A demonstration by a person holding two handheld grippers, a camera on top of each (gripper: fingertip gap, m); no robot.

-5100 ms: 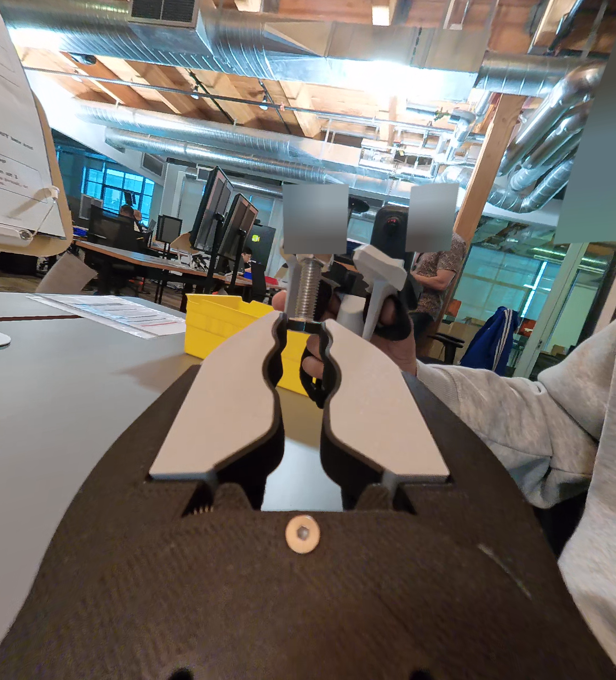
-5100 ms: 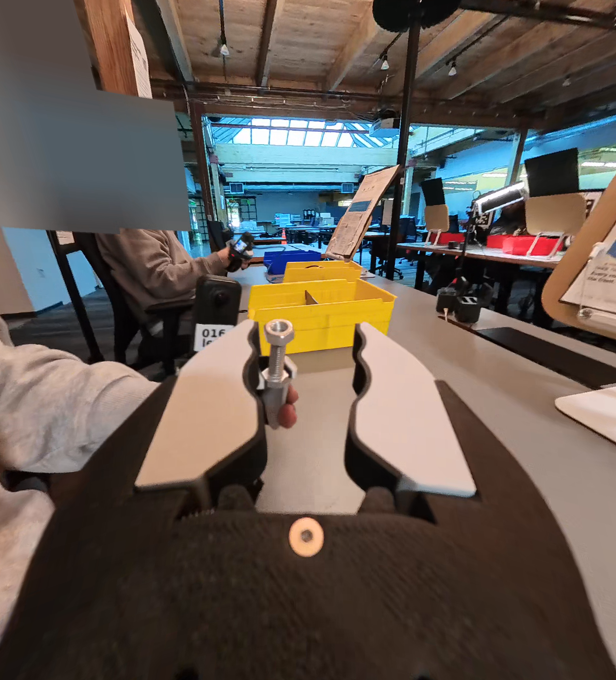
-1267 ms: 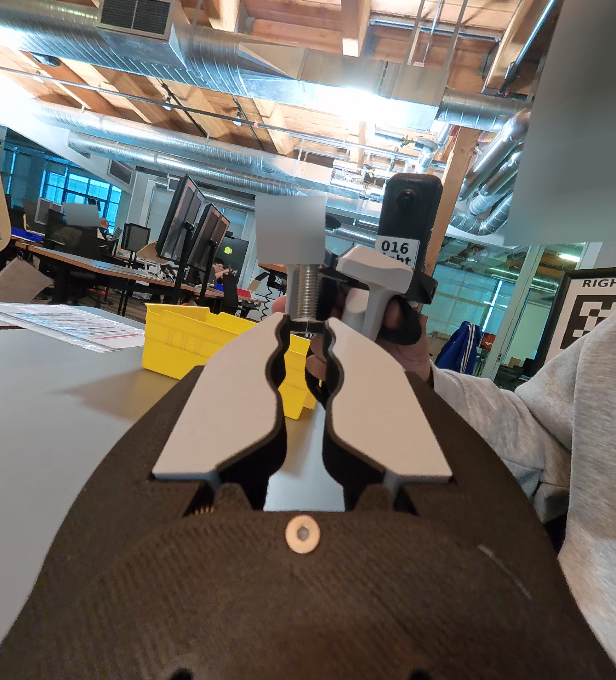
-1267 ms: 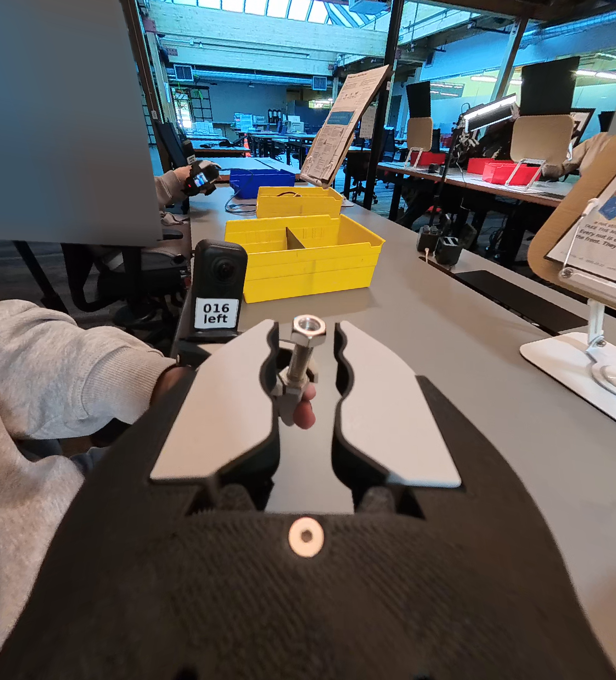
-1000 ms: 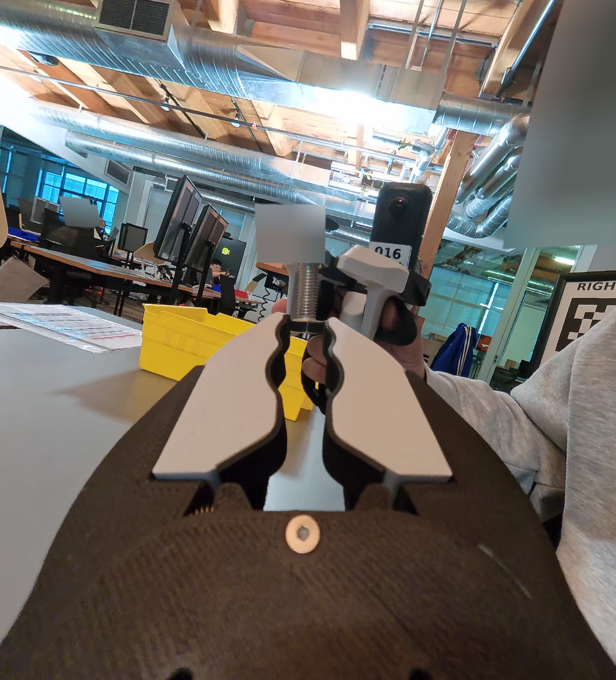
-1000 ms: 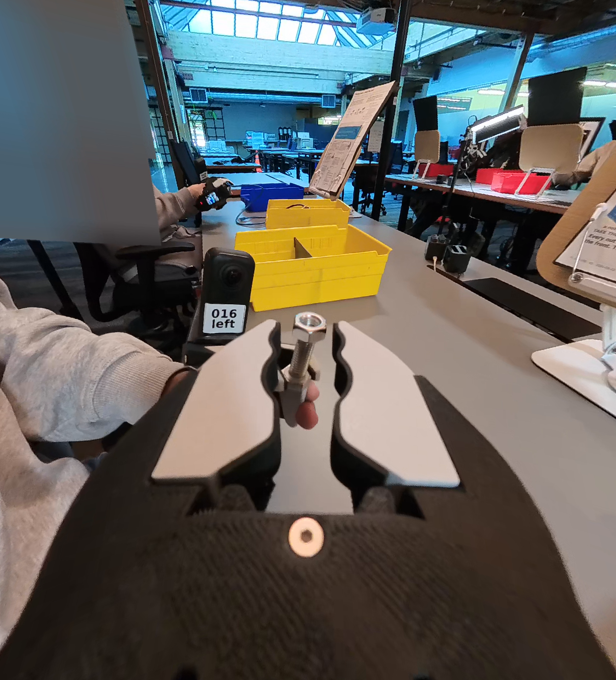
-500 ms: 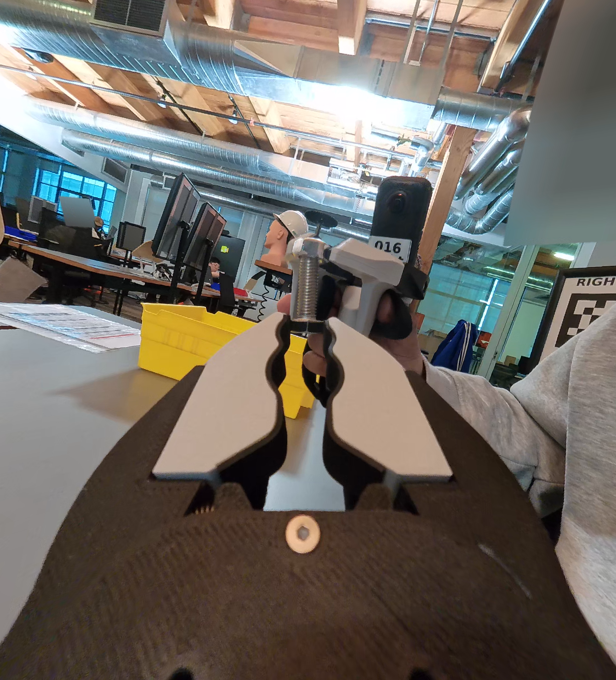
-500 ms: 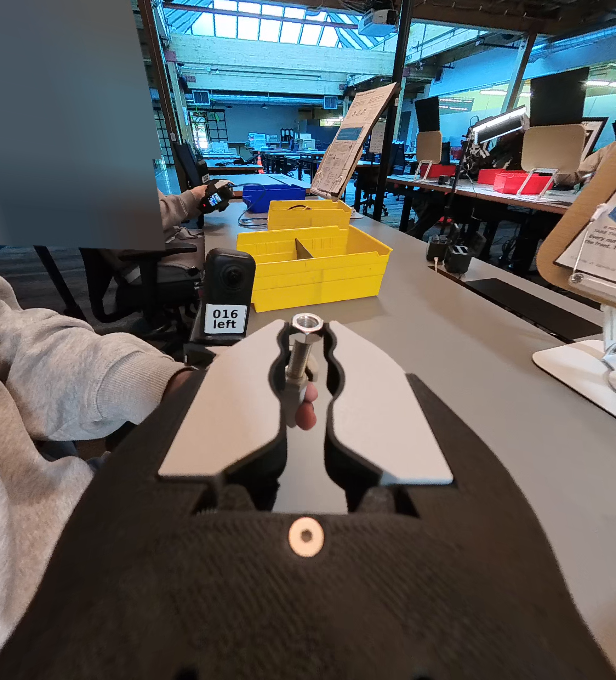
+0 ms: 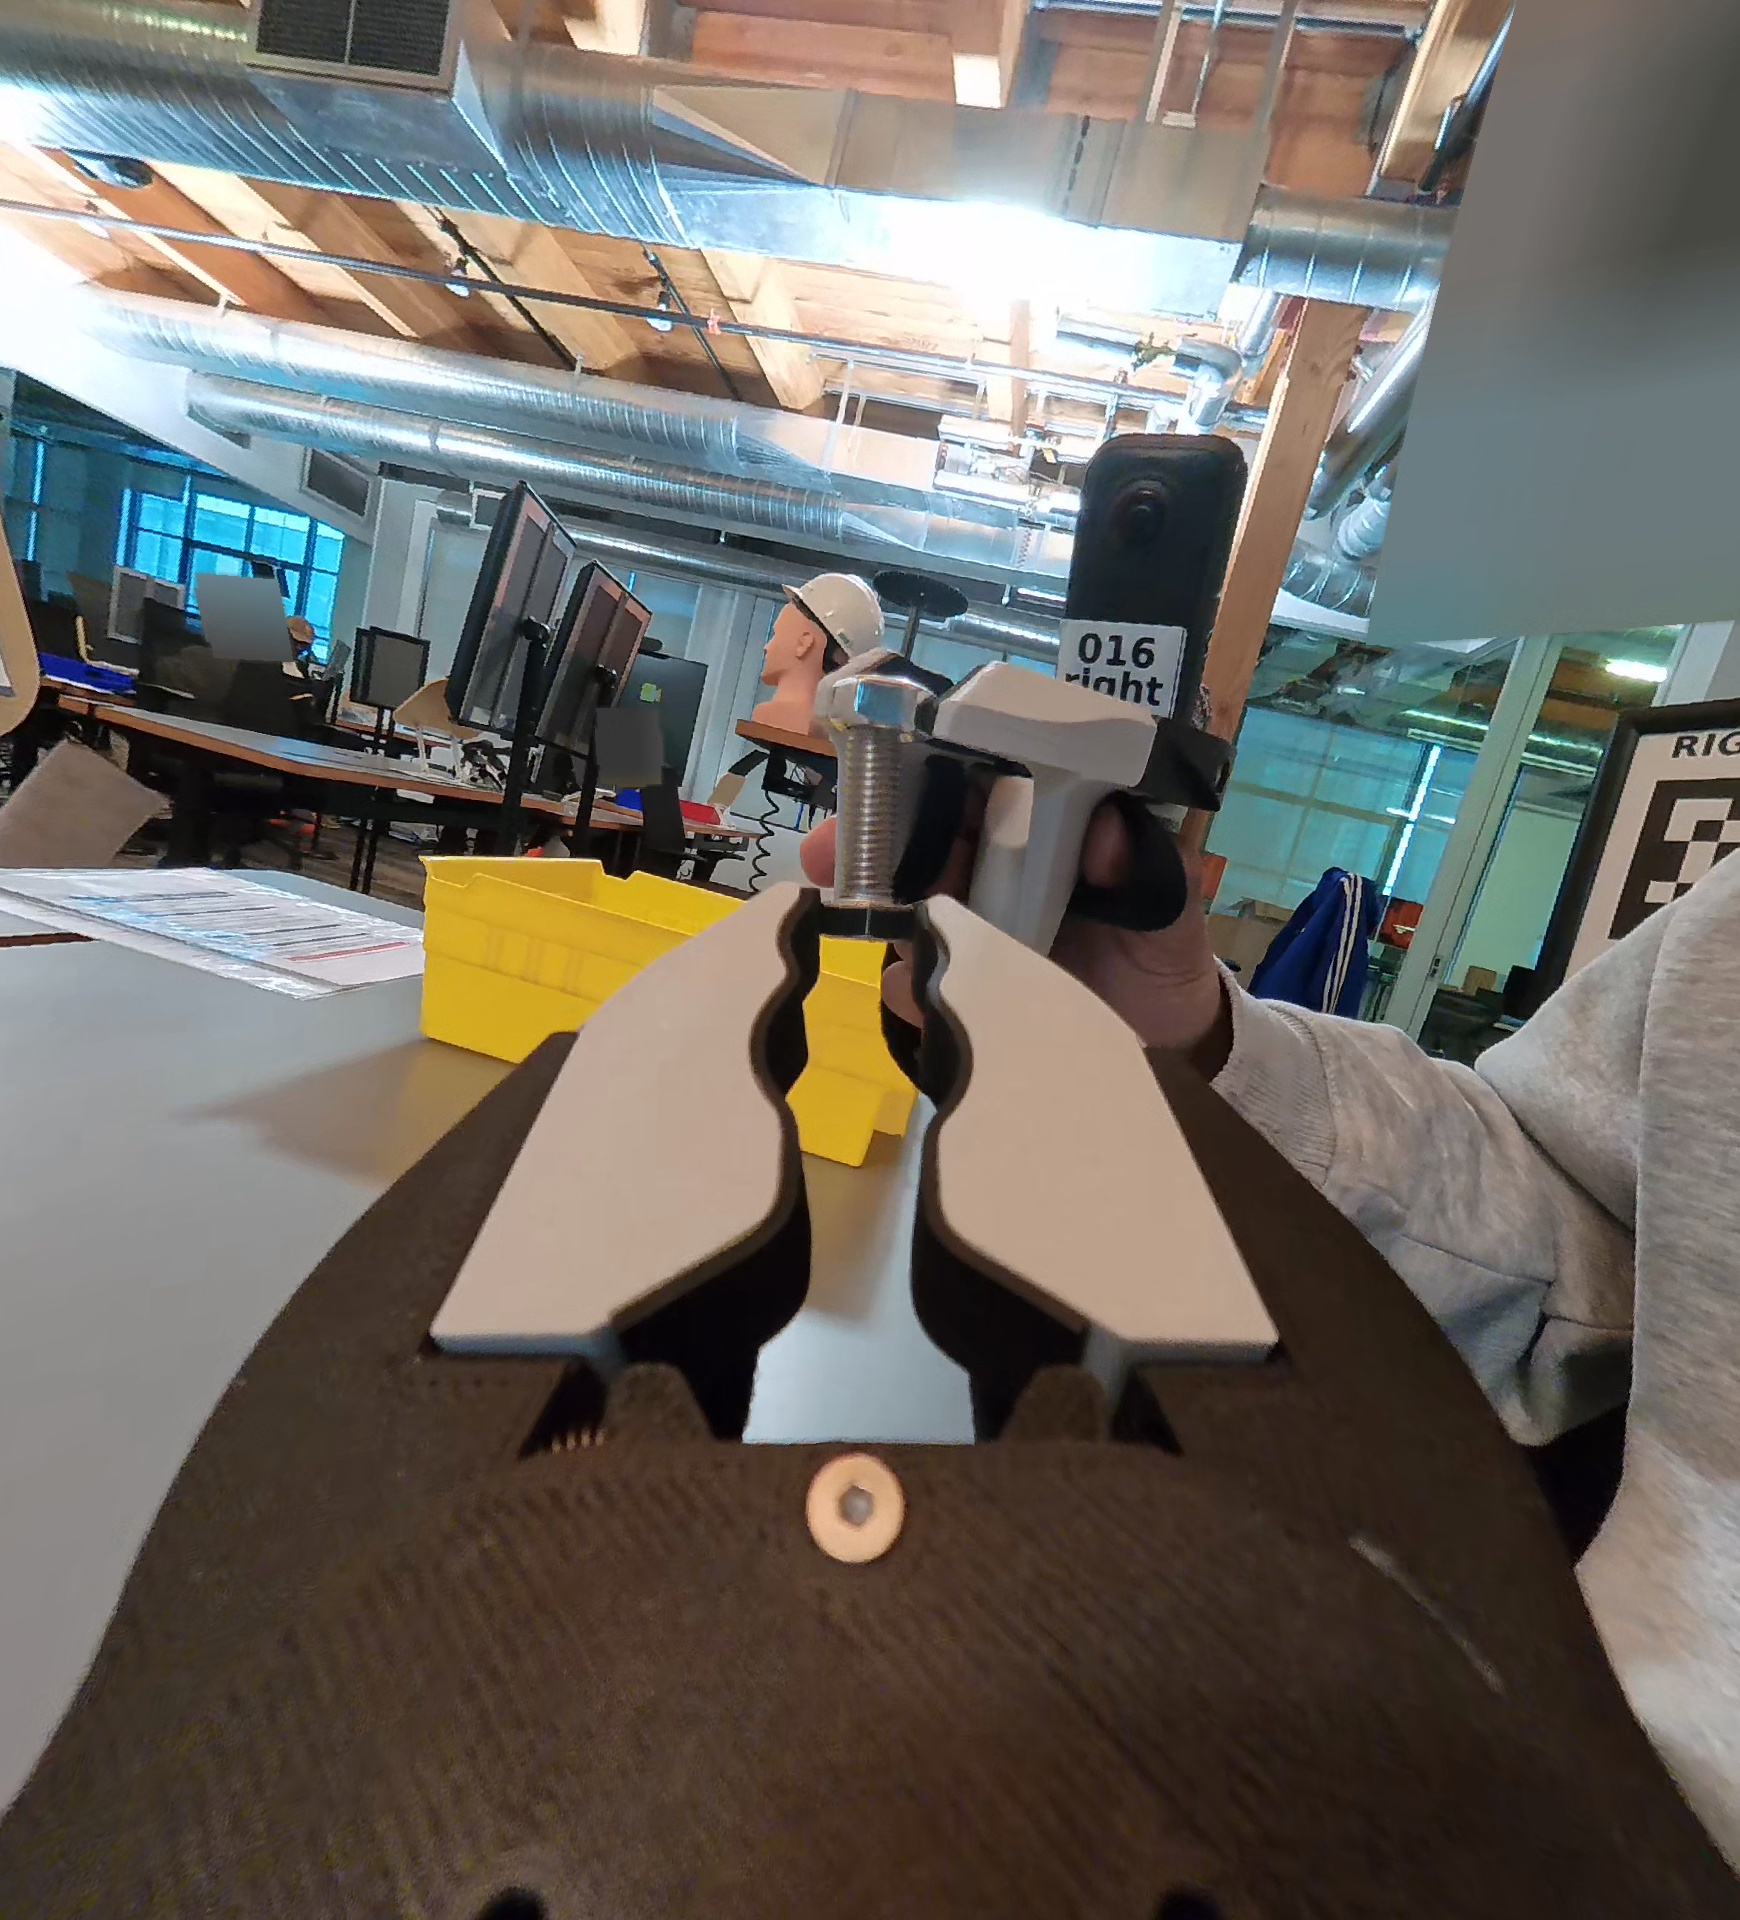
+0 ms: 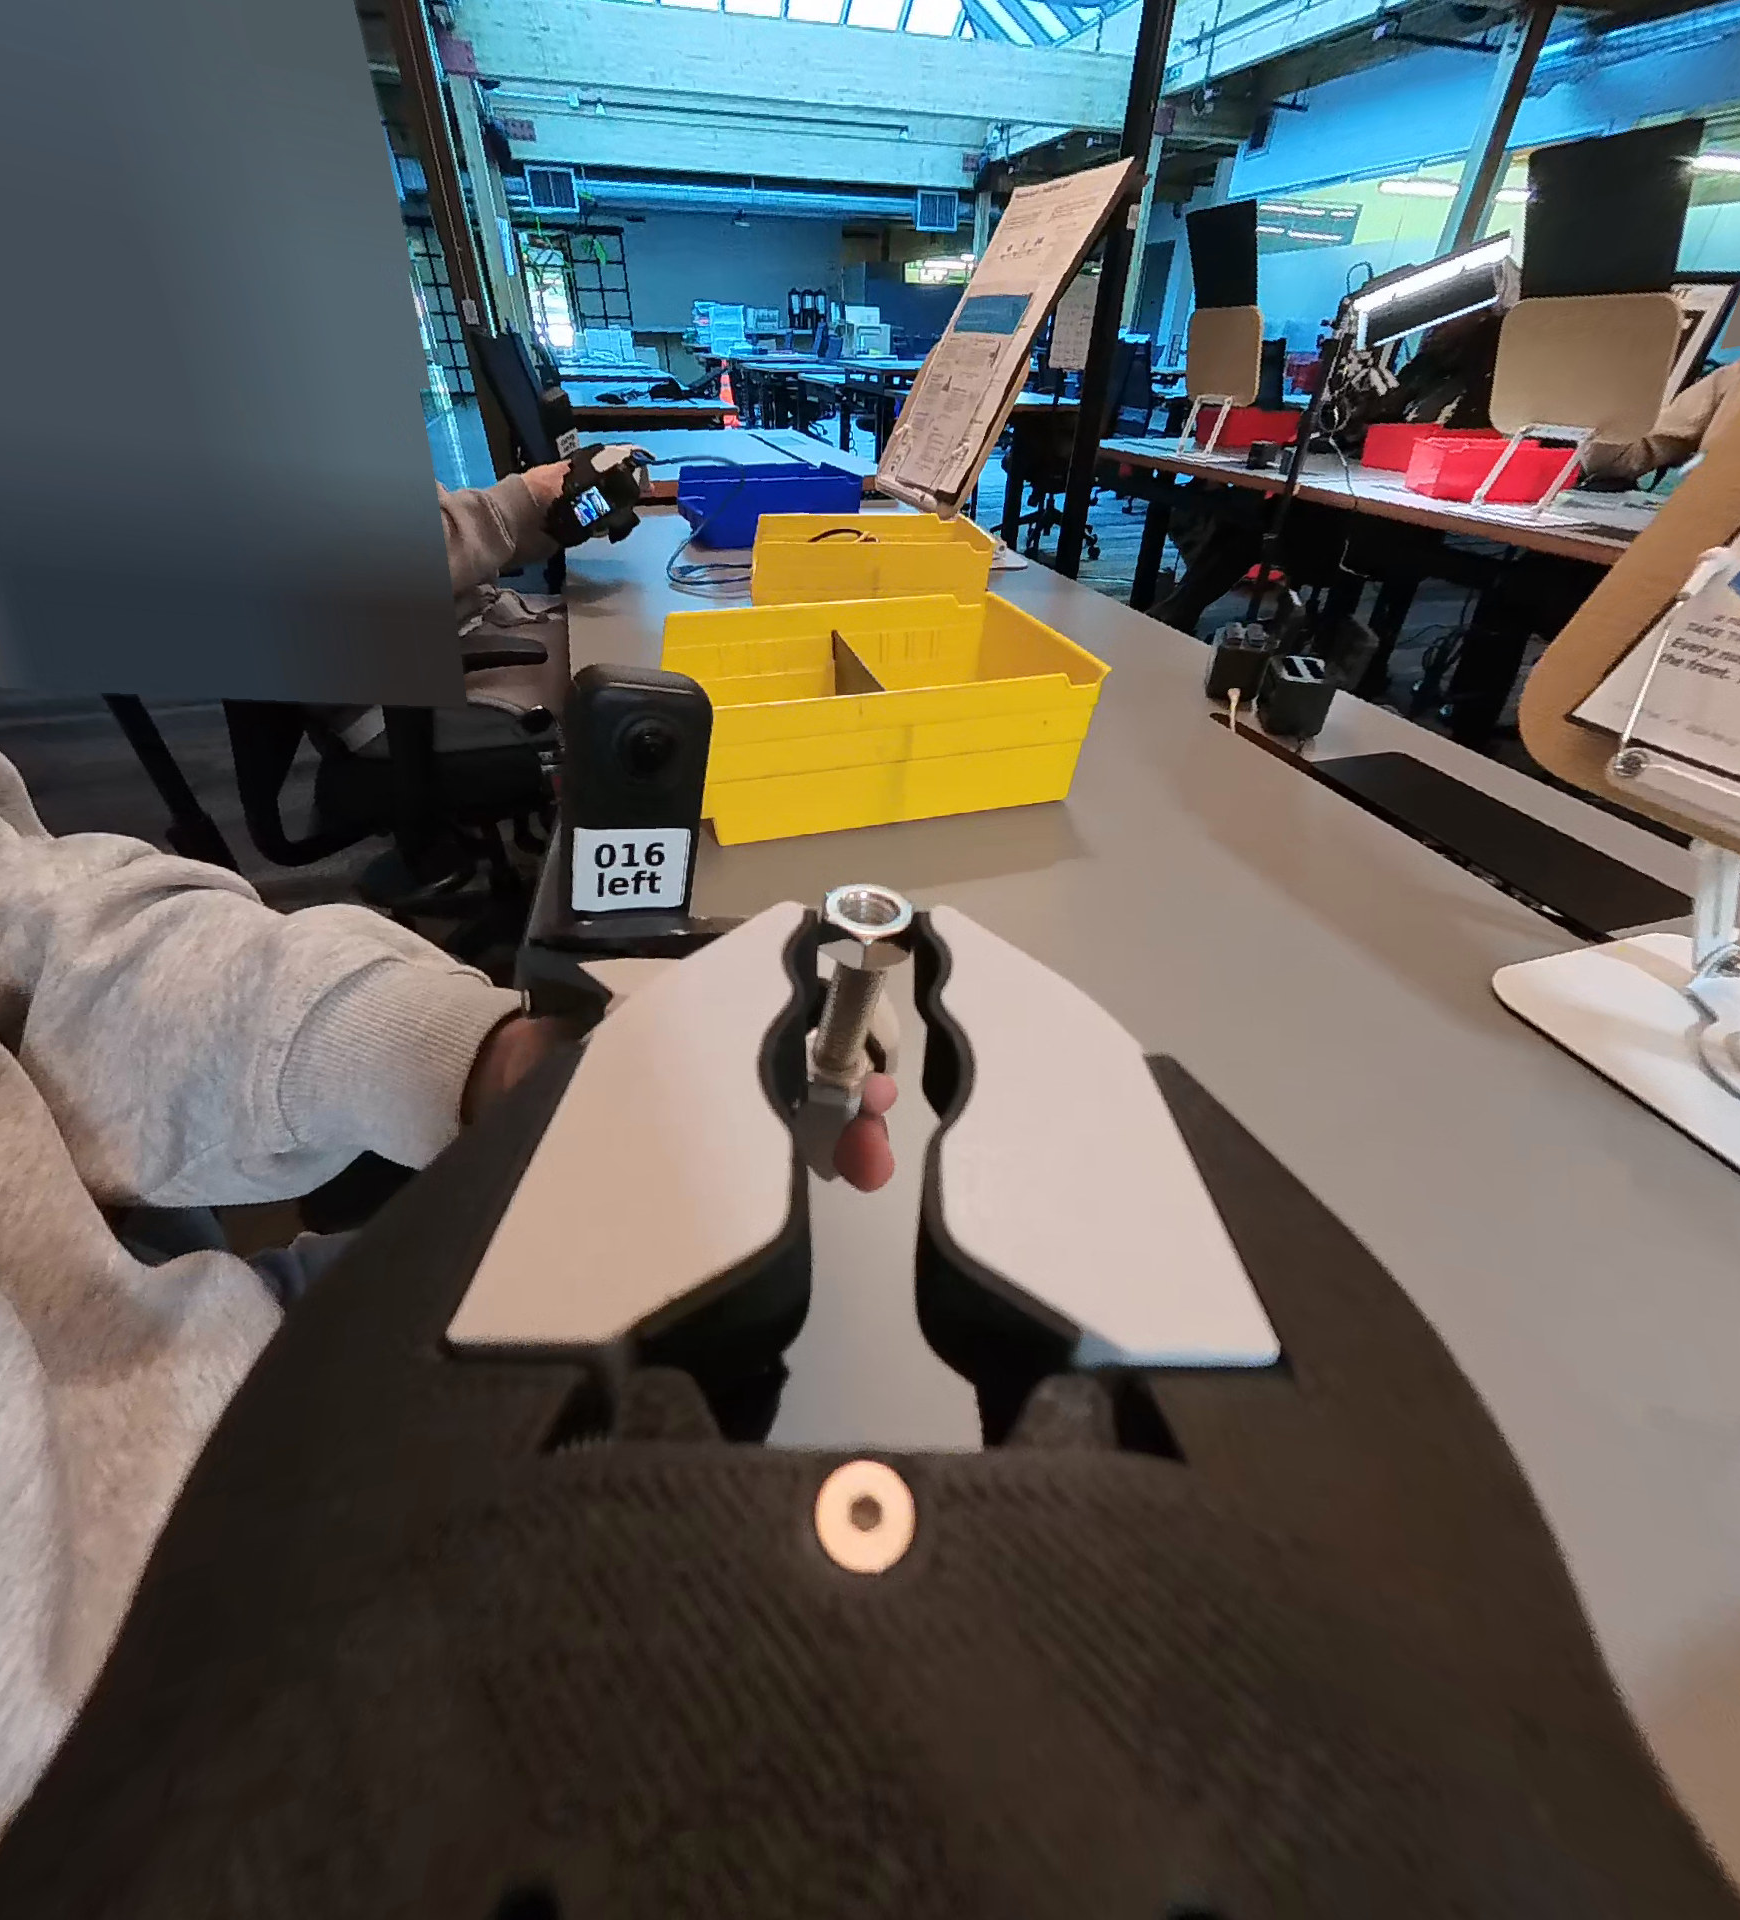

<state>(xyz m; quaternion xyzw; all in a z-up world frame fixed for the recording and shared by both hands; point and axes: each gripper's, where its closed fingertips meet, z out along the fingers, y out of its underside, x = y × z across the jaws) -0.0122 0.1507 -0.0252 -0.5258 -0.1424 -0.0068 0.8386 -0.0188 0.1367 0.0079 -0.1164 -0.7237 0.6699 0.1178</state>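
A steel bolt (image 9: 866, 800) stands upright over the grey table (image 9: 118, 1143). My left gripper (image 9: 866, 925) is shut on the nut (image 9: 866, 920) at the bolt's lower end. My right gripper (image 10: 866, 925) is shut on the bolt's hex head (image 10: 866, 920); the threaded shaft (image 10: 845, 1013) runs down between its fingers to the nut (image 10: 824, 1107). In the left wrist view one grey finger (image 9: 1042, 727) of the right gripper sits beside the bolt head (image 9: 871, 701). A hand in a grey sleeve (image 9: 1468, 1143) holds the right gripper.
A divided yellow bin (image 10: 897, 748) stands on the table just beyond the grippers and shows in the left wrist view (image 9: 554, 935). Behind it are a second yellow bin (image 10: 866, 561) and a blue bin (image 10: 752, 499). A document stand (image 10: 1676, 987) stands at the right. A seated person (image 10: 492, 520) is at the left. My left and right fingertips are right by each other.
My right gripper has closed from open around the bolt to shut on its head. My left gripper has stayed shut on the nut and barely moved.
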